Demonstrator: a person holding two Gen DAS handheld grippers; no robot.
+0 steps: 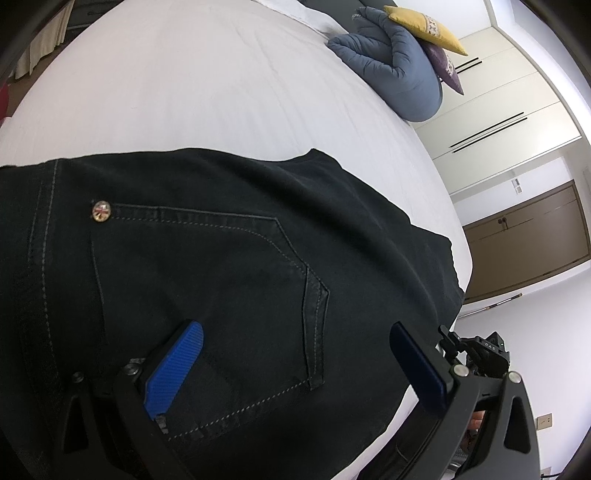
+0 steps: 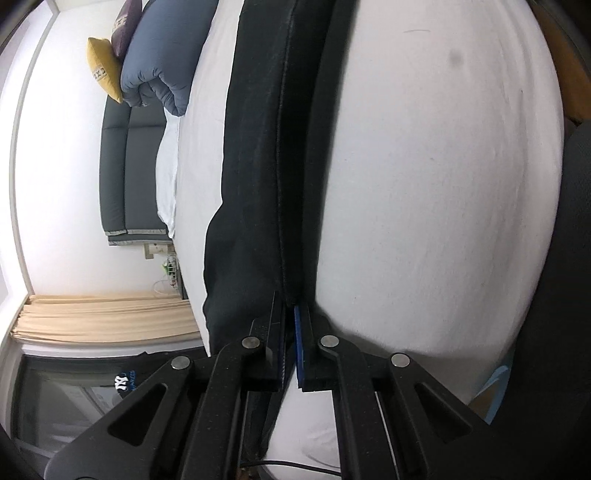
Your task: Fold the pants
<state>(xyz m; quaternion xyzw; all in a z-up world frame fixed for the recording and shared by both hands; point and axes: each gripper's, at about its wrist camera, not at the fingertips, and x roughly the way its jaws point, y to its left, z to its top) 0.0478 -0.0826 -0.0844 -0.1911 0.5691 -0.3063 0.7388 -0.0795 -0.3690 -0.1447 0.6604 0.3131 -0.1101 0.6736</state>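
Dark navy jeans (image 1: 221, 266) lie on the white bed (image 1: 207, 85); the back pocket and a metal rivet (image 1: 101, 211) show in the left wrist view. My left gripper (image 1: 295, 343) is open just above the seat of the jeans, blue pads (image 1: 173, 373) wide apart, nothing between them. In the right wrist view the jeans' legs (image 2: 266, 155) run away from me as a long dark strip on the bed. My right gripper (image 2: 290, 314) is shut on the hem end of the legs, the cloth pinched between the pads (image 2: 298, 339).
A rolled blue duvet (image 1: 399, 70) with a yellow pillow (image 1: 424, 27) and a purple pillow sits at the head of the bed. White wardrobe doors (image 1: 491, 110) and a brown cabinet stand beyond the bed's edge. Beige curtains (image 2: 103, 317) hang at the left.
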